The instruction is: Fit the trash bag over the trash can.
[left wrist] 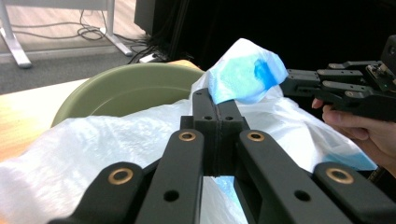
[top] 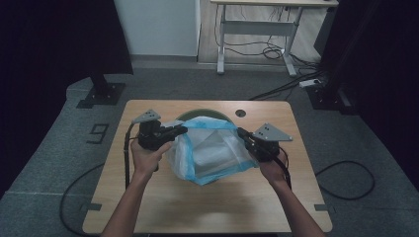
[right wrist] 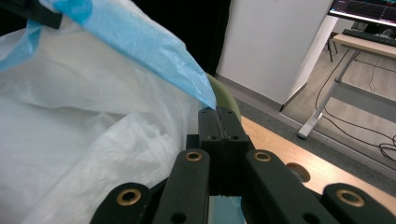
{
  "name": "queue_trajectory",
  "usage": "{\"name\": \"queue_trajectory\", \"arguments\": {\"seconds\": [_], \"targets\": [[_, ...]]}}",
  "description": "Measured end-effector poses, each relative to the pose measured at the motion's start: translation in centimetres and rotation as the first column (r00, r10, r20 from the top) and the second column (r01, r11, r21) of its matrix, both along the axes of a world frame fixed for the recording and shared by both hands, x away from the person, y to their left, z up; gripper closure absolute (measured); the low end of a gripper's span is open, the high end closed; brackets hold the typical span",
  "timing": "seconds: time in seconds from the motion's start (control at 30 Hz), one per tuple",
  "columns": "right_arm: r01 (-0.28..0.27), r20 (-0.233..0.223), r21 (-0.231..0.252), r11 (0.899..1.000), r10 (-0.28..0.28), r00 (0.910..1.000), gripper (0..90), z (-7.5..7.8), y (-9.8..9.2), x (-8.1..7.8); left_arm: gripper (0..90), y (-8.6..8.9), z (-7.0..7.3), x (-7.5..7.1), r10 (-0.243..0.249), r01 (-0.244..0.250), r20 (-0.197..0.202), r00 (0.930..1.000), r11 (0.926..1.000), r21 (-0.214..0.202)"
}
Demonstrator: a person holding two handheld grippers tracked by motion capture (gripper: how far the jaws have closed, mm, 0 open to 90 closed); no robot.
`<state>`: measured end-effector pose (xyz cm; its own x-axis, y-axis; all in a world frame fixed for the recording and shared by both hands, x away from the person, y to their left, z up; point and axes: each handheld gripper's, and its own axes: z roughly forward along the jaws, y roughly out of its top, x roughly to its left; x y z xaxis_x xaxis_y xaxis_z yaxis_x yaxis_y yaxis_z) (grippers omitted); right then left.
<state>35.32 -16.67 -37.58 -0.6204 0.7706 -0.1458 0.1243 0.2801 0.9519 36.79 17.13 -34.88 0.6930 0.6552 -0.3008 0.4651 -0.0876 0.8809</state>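
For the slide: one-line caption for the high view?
Two hand-held grippers, left and right, stretch a blue-rimmed plastic bag open over a green bowl.

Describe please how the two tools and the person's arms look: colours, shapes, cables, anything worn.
Both tools are black. The left tool and the right tool each carry a grey three-cornered plate with small holes on top. In the gripper views, each has two flat black jaws on angular link arms with brass-coloured pivot rings. A black cable trails from each tool. The forearms are bare: no sleeves or gloves visible.
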Motion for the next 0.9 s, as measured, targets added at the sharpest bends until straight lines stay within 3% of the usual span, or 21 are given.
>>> {"name": "queue_trajectory", "arguments": {"seconds": [0.33,0.43,0.57,0.67,0.9], "targets": [[-0.043,-0.013,-0.026,0.999,0.042,0.999,88.7,1.3,1.6,3.0,89.4,1.7,-0.7,2.0,0.029,-0.029,-0.057,0.9979,0.9996,0.005],[-0.048,-0.024,-0.021,0.999,0.048,0.9986,88.7,1.4,1.7,3.7,89.5,1.9,-1.0,2.7,0.032,-0.033,-0.077,0.9965,0.9994,-0.011],[-0.04,-0.035,-0.046,0.998,0.039,0.9987,88.7,1.1,2.1,4.6,89.5,1.8,-1.1,3.4,0.046,-0.044,-0.086,0.9953,0.9988,0.019],[-0.035,-0.054,-0.045,0.998,0.033,0.998,88.7,0.6,2.4,5.4,89.5,2.0,-1.2,3.7,0.051,-0.05,-0.09,0.9946,0.9986,0.017],[-0.039,-0.046,-0.036,0.999,0.037,0.9982,88.7,0.3,2.4,6.3,89.5,2.0,-1.5,3.7,0.049,-0.049,-0.097,0.994,0.9988,0.005]]}}
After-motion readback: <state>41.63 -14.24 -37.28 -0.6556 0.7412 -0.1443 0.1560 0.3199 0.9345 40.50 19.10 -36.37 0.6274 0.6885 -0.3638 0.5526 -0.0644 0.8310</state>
